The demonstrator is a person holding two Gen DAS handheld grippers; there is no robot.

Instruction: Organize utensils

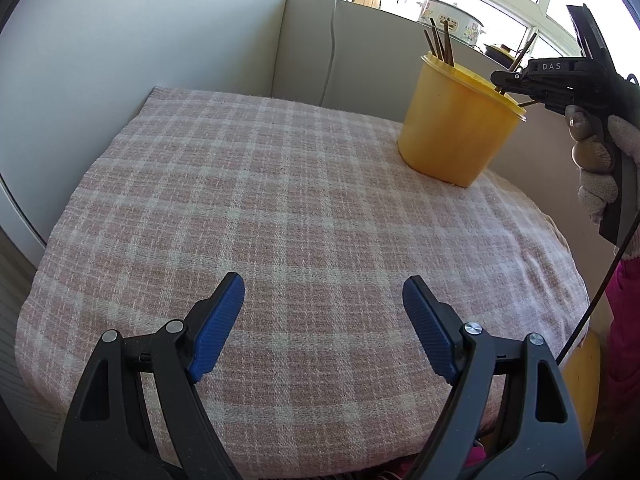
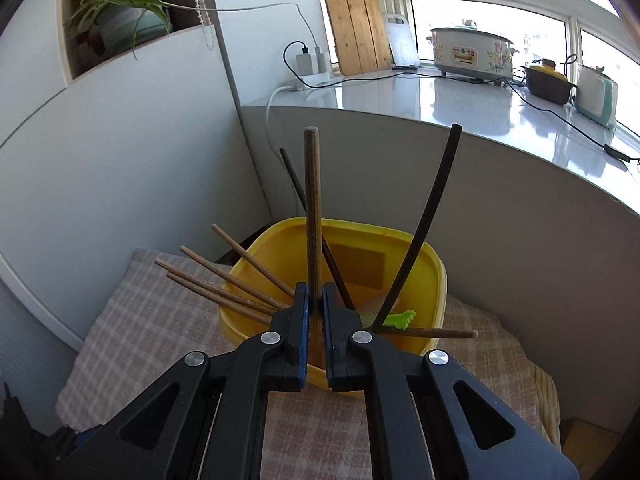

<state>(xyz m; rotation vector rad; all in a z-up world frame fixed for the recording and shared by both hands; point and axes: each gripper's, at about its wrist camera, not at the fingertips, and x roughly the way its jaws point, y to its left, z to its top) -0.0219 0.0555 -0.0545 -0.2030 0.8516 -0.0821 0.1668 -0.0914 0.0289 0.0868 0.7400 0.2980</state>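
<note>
Tablecloth (image 1: pixel 280 200) – woven cloth, coarse, matt, pink-white check. Yellow tub (image 1: pixel 452 128): smooth plastic w/ slight sheen. Chopsticks (image 2: pixel 224 280) – brown wood, matt, grainy; one black stick (image 2: pixel 432 216) smoother. Gripper pads (image 1: pixel 218 330): blue ribbed plastic; arms matt black plastic w/ shiny metal rivets. Countertop (image 2: pixel 400 96) glossy, reflective.

Round table (image 1: pixel 60 280) under pink-white checked cloth (image 1: pixel 280 200); 1 yellow tub (image 1: pixel 452 128) stands near far edge.
</note>
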